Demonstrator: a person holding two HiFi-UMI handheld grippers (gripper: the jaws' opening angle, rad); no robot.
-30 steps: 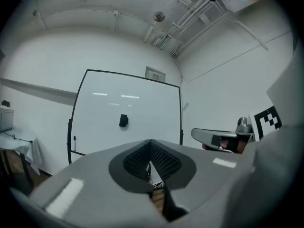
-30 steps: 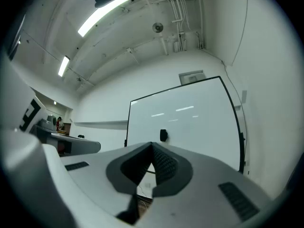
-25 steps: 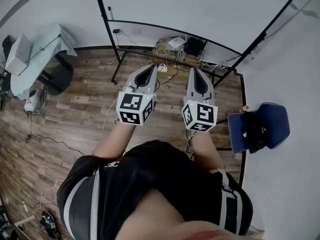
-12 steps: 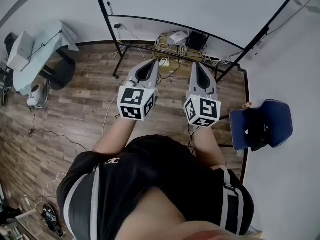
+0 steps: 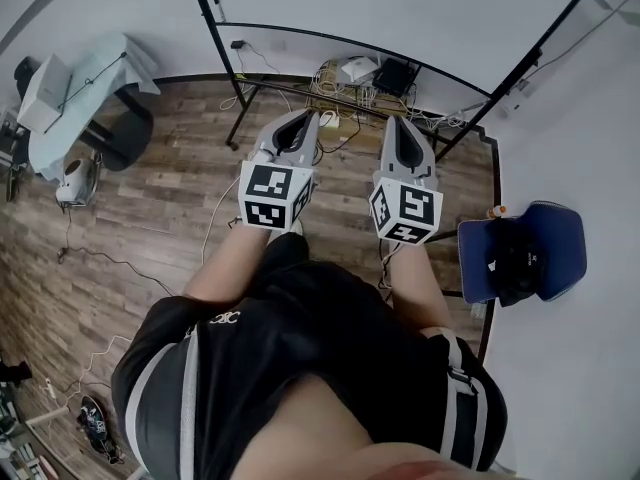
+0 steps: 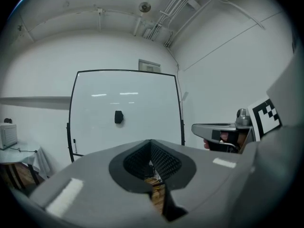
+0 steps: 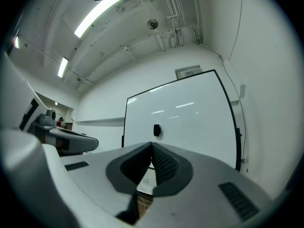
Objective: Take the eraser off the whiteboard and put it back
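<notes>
Plainly, the eraser point(image 6: 118, 117) sits stuck on the whiteboard point(image 6: 142, 103), a small dark block a little left of the board's middle in the left gripper view. In the right gripper view it shows at about the same height on the white surface point(image 7: 156, 130). Neither gripper touches it; both are well apart from the board.

The left gripper point(image 6: 151, 141) has its jaws closed together at the tips, with nothing between them. The right gripper point(image 7: 152, 144) is likewise closed and empty. In the head view the two are held side by side in front of the person, left gripper point(image 5: 303, 118) and right gripper point(image 5: 400, 120), both pointing toward the whiteboard point(image 5: 400, 8), each with its marker cube toward the body.

A marker point(image 6: 74, 143) hangs on the board's left frame. Under the board's stand lies a tangle of cables and small boxes point(image 5: 365, 73) on the wooden floor point(image 5: 150, 218). To the right, by the wall, stands a blue chair point(image 5: 565, 243) with a black bag point(image 5: 510, 263) on its seat. Far left is a worktop point(image 5: 95, 73) draped in pale cloth.
</notes>
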